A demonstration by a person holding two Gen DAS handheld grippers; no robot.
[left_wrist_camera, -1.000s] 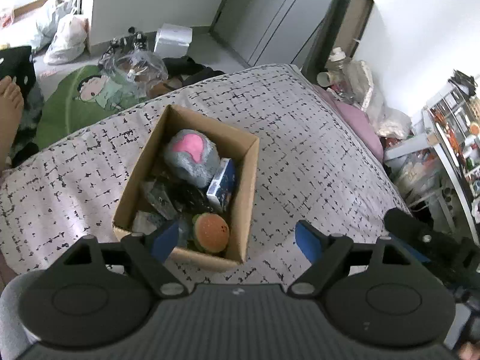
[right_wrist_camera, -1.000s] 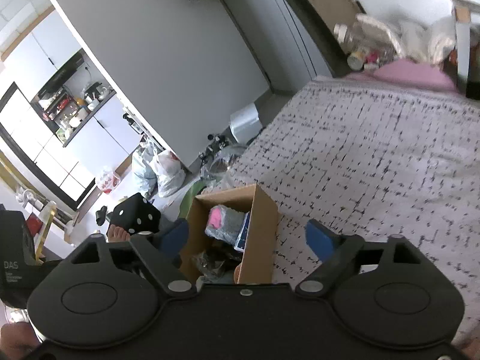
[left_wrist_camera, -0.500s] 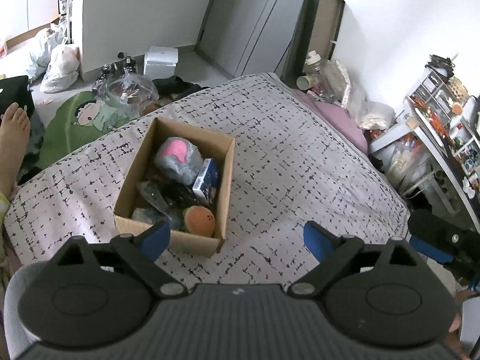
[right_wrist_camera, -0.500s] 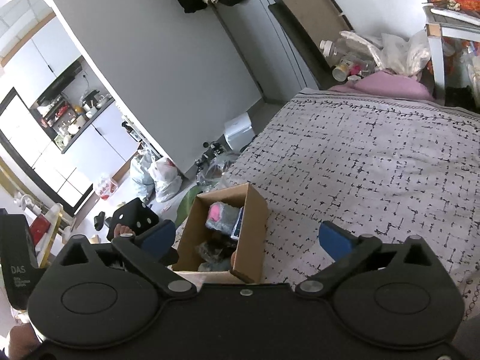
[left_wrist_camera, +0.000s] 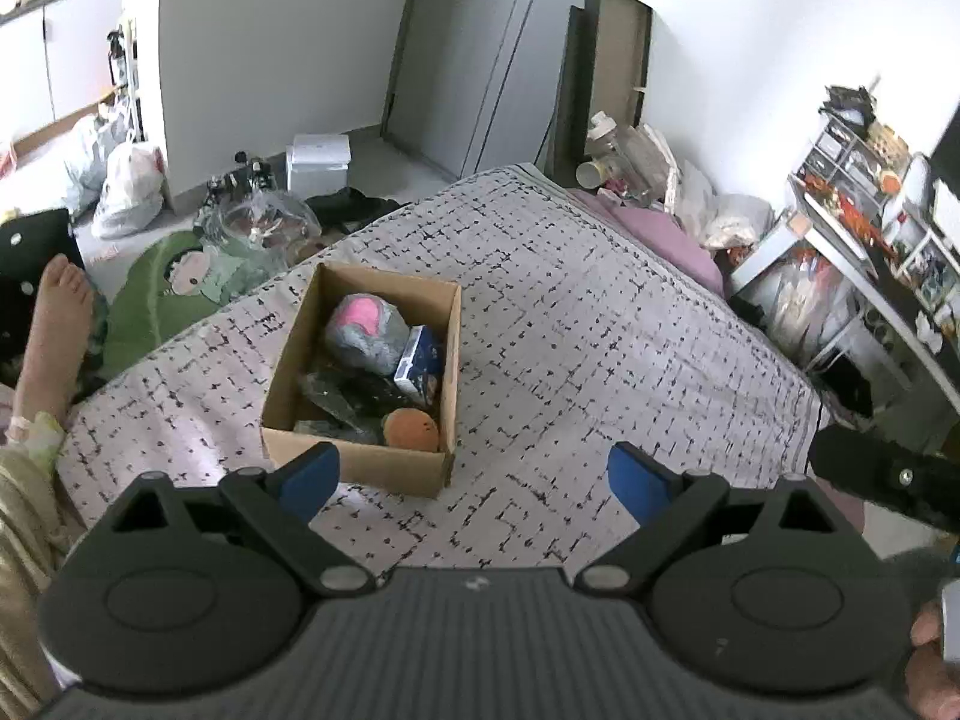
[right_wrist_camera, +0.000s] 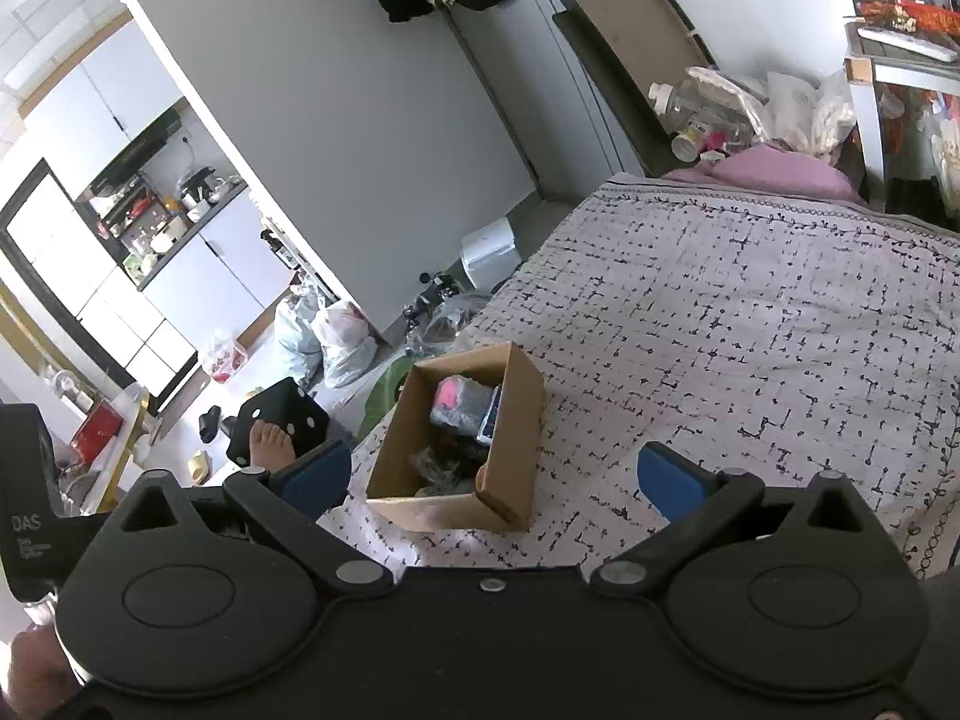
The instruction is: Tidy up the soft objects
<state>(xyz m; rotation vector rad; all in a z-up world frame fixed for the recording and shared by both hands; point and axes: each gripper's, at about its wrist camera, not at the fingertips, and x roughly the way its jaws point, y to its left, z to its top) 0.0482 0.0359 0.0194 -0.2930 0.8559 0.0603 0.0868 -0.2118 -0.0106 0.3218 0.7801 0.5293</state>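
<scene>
A cardboard box [left_wrist_camera: 288, 360] [right_wrist_camera: 516, 420] sits on the patterned bed cover [left_wrist_camera: 600, 324] [right_wrist_camera: 750, 312]. Inside lie a grey and pink plush [left_wrist_camera: 363, 333] [right_wrist_camera: 459, 399], a blue pack [left_wrist_camera: 420, 360] [right_wrist_camera: 493, 417], an orange burger-like soft toy [left_wrist_camera: 411, 429] and dark crumpled items [left_wrist_camera: 354, 399]. My left gripper [left_wrist_camera: 474, 477] hangs open above and in front of the box, nothing between its blue pads. Likewise my right gripper [right_wrist_camera: 492, 477] stands wide open and empty, back from the box. The other tool's black body [left_wrist_camera: 882, 480] shows at the left wrist view's right edge.
A person's bare foot [left_wrist_camera: 60, 312] [right_wrist_camera: 270, 441] rests beside the bed at left. A green mat [left_wrist_camera: 174, 294], plastic bags [left_wrist_camera: 129, 189], a white box [left_wrist_camera: 318, 162] and clutter lie on the floor. A pink pillow [left_wrist_camera: 666, 240] [right_wrist_camera: 786, 177] and shelves [left_wrist_camera: 870, 210] flank the bed's far side.
Both grippers have pulled back and up from the box, which now looks smaller and farther. Both sets of jaws have spread wider. The box's contents stayed put.
</scene>
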